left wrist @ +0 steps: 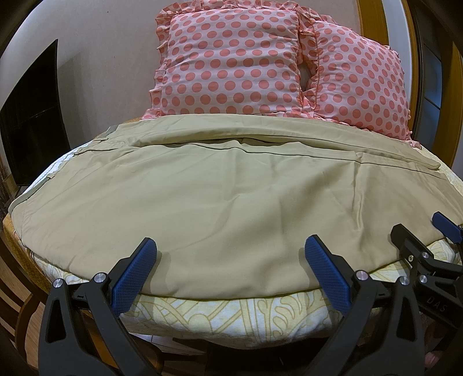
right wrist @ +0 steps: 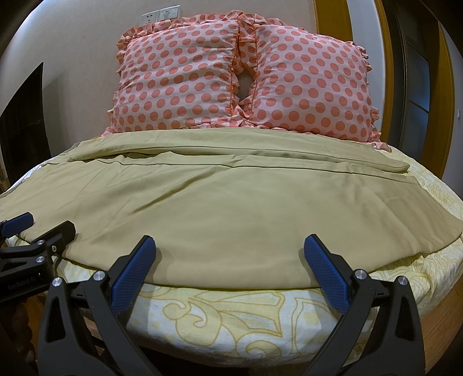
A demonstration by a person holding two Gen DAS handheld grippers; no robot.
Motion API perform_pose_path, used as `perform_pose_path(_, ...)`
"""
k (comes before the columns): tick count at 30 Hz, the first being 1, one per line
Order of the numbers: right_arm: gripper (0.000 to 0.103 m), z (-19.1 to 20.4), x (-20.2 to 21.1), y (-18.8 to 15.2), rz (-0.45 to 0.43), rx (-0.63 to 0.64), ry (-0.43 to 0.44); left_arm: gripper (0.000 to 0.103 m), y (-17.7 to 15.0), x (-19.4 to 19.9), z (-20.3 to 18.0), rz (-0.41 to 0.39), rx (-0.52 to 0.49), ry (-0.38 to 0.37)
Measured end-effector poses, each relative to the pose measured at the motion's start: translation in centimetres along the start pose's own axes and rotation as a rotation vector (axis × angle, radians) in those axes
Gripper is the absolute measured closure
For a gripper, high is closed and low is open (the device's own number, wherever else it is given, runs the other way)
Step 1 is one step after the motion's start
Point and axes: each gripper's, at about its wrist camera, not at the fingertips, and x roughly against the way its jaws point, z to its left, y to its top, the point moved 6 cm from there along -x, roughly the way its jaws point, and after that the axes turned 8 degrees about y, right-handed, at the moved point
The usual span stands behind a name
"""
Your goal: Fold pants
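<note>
Khaki pants lie spread flat across the bed, waistband at the left, legs running right; one leg lies behind the other. They also show in the right wrist view. My left gripper is open, fingers just above the pants' near edge, holding nothing. My right gripper is open over the same near edge, further right, empty. Each gripper shows in the other's view: the right one at the right side, the left one at the left side.
The bed has a yellow patterned sheet. Two pink polka-dot pillows stand against the wall behind the pants. A dark screen is at the left; a wooden door frame at the right.
</note>
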Motion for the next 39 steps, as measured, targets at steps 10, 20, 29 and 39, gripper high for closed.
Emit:
perform_pose_path(10, 0.002, 0.0, -0.6, -0.1, 0.021, 0.002, 0.016, 0.001, 0.1, 0.0, 0.0, 0.01, -0.006, -0.009)
perform_pose_path(20, 0.002, -13.0, -2.9, 12.8, 0.055, -0.254, -0.058, 0.001, 5.7, 1.6, 1.6, -0.081, -0.015, 0.021)
perform_pose_path(29, 0.028, -29.5, -19.1, 18.5, 0.265, -0.519, -0.395, 0.001, 8.6, -0.9, 1.2, -0.062, 0.01, 0.006)
perform_pose_path(39, 0.028, -35.3, -26.1, 17.5, 0.351, -0.555, -0.571, 0.001, 8.5, -3.2, 0.9, -0.016, -0.002, -0.018)
